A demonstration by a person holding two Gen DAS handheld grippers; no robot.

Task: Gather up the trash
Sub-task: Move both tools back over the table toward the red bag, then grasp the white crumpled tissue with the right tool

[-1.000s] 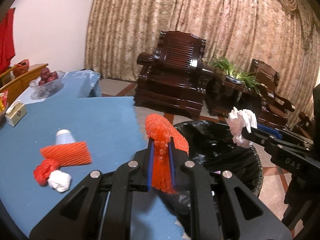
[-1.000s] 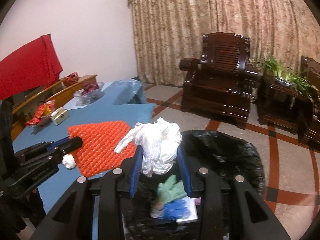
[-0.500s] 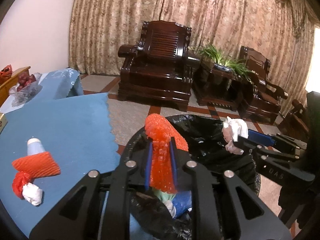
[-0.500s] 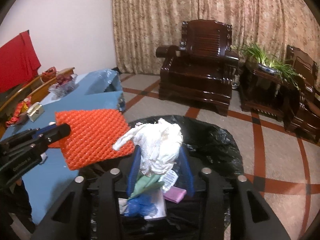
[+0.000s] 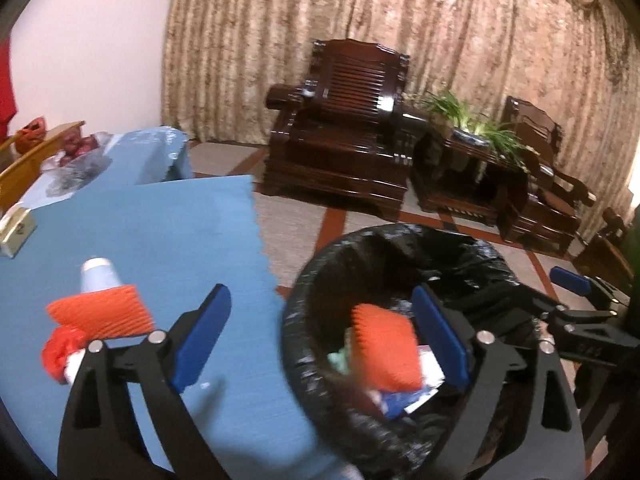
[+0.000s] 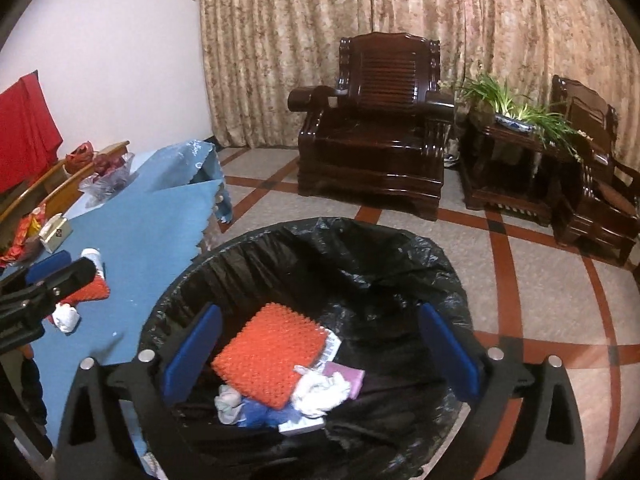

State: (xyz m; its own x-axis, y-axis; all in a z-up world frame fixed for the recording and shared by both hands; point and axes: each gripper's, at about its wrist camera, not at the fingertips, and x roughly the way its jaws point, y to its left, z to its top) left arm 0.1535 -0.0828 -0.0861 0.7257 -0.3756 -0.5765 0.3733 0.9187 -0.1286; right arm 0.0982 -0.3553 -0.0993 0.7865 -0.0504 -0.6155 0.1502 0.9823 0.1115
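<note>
Bin rim (image 6: 400, 236) clear (claws just opened).

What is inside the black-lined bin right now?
Bin: orange foam net on top, white tissue, blue scrap, pink piece. Anything underneath is covered.

Wide open mouth on bin (image 6: 304, 240) — clear entry from above. Bare blue tabletop (image 5: 168, 232) near the edge; clutter — foam net (image 5: 100, 312), white bottle (image 5: 98, 274) — crowding far left.

A home living room: carved wooden armchairs (image 6: 380, 120), heavy patterned curtains (image 6: 400, 8), potted plant (image 6: 516, 108).
</note>
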